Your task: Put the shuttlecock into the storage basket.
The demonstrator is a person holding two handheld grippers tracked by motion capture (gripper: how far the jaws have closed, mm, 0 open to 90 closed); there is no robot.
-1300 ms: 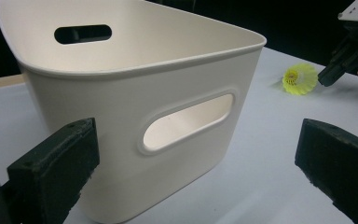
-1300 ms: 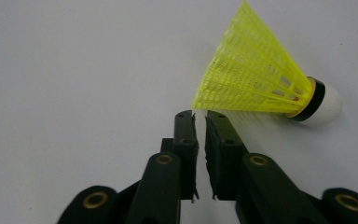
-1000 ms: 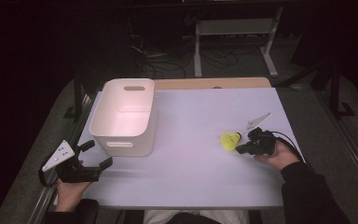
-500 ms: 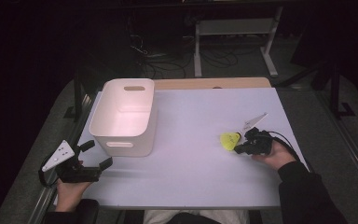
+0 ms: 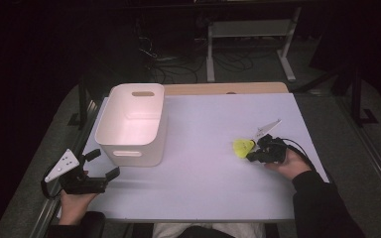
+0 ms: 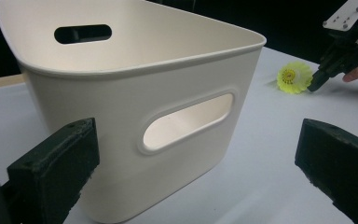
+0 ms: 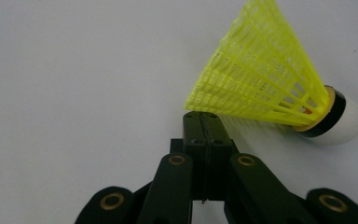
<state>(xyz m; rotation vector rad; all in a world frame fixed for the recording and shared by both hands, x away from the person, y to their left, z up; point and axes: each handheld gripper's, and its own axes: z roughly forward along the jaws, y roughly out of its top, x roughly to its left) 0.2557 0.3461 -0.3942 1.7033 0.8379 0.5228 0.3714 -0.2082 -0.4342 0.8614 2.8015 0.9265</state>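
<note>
Your left gripper (image 5: 99,171) sits at the table's near left corner, jaws spread wide with nothing between them; the bin (image 5: 131,124) stands just ahead of it, its handle slot facing the jaws. Across the table (image 5: 203,188), well to the right of that gripper, lies the shuttlecock (image 5: 243,147), on its side. Your right gripper (image 5: 256,154) has its jaws pressed together, empty, tips at the rim of the yellow skirt (image 7: 256,74), touching or just short of it; I cannot tell which. From that gripper, the shuttlecock lies just ahead and to the right, skirt toward the jaws, white cork (image 7: 345,123) pointing away. Judgement: very light, will skid or roll at a nudge on the smooth table. Skirt is thin mesh, springy, crushes easily. Take hold across the cork or the black band, lightly; open the jaws first.
</note>
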